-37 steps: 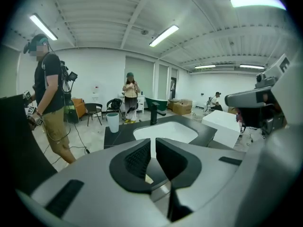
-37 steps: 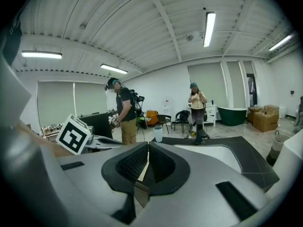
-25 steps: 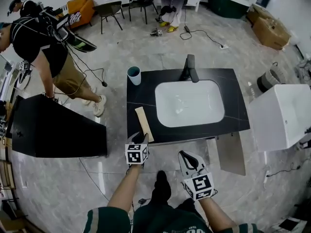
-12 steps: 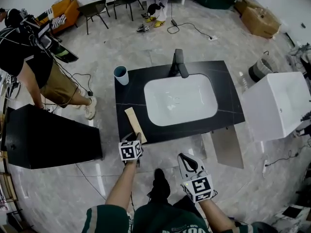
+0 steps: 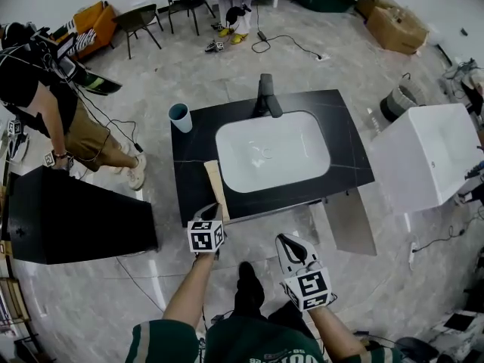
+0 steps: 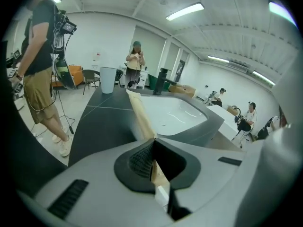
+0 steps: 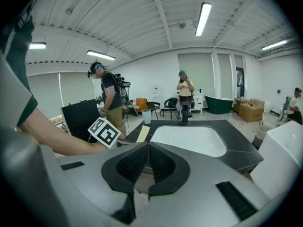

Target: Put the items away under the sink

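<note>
Left gripper point(image 5: 215, 210) jaws, apart a moment ago, just closed on the counter's point(image 5: 189, 169) wooden strip point(image 5: 215, 181); I see right gripper point(image 5: 288, 242) clenched, empty.

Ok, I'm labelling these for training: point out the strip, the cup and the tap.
strip point(image 5: 215, 187), head view, its middle.
cup point(image 5: 180, 118), head view, its side.
tap point(image 5: 268, 100), head view, its spout.
</note>
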`<state>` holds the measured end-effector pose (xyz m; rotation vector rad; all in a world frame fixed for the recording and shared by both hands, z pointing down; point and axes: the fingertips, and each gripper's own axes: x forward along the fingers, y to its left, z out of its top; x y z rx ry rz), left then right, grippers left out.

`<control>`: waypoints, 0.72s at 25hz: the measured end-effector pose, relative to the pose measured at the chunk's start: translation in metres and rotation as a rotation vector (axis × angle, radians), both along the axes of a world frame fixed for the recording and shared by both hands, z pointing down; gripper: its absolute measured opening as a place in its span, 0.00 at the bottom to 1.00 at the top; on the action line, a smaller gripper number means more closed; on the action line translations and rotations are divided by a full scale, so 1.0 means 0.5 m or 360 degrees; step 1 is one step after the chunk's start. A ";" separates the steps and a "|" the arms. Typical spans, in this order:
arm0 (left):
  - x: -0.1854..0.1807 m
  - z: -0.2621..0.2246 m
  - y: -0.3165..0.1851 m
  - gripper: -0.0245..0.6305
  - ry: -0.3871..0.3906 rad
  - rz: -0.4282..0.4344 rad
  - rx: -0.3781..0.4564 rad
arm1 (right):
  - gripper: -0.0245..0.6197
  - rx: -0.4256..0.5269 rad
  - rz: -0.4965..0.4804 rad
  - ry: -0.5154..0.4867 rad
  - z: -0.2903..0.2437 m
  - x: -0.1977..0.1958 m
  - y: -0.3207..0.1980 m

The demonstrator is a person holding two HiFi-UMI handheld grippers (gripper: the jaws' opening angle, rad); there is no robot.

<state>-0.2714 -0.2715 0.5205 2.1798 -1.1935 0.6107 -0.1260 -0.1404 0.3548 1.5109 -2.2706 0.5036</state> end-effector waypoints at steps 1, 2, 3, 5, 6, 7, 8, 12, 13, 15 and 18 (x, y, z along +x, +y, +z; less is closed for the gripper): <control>0.016 -0.009 0.009 0.05 0.0013 0.0017 0.0010 | 0.10 0.0006 0.0010 0.0005 -0.002 0.012 0.007; 0.034 -0.020 0.019 0.05 0.0025 0.0036 0.0020 | 0.10 0.0015 0.0022 0.0008 -0.005 0.027 0.015; 0.054 -0.033 0.029 0.05 0.0037 0.0057 0.0033 | 0.10 0.0029 0.0033 0.0011 -0.011 0.042 0.022; 0.099 -0.063 0.051 0.05 0.0060 0.0103 0.0060 | 0.10 0.0066 0.0053 0.0018 -0.030 0.076 0.036; 0.124 -0.078 0.064 0.05 0.0070 0.0127 0.0070 | 0.10 0.0082 0.0065 0.0022 -0.040 0.095 0.045; 0.149 -0.090 0.081 0.05 0.0078 0.0151 0.0076 | 0.10 0.0093 0.0080 0.0023 -0.047 0.114 0.056; 0.174 -0.101 0.100 0.05 0.0085 0.0177 0.0079 | 0.10 0.0102 0.0098 0.0019 -0.052 0.134 0.069; 0.278 -0.134 0.188 0.05 0.0123 0.0275 0.0091 | 0.10 0.0143 0.0174 -0.0012 -0.066 0.216 0.137; 0.305 -0.140 0.213 0.05 0.0132 0.0299 0.0092 | 0.10 0.0156 0.0190 -0.0020 -0.072 0.238 0.159; 0.361 -0.152 0.265 0.05 0.0154 0.0340 0.0093 | 0.10 0.0179 0.0221 -0.0033 -0.083 0.282 0.205; 0.442 -0.163 0.348 0.05 0.0193 0.0379 0.0089 | 0.10 0.0203 0.0249 -0.0034 -0.087 0.347 0.275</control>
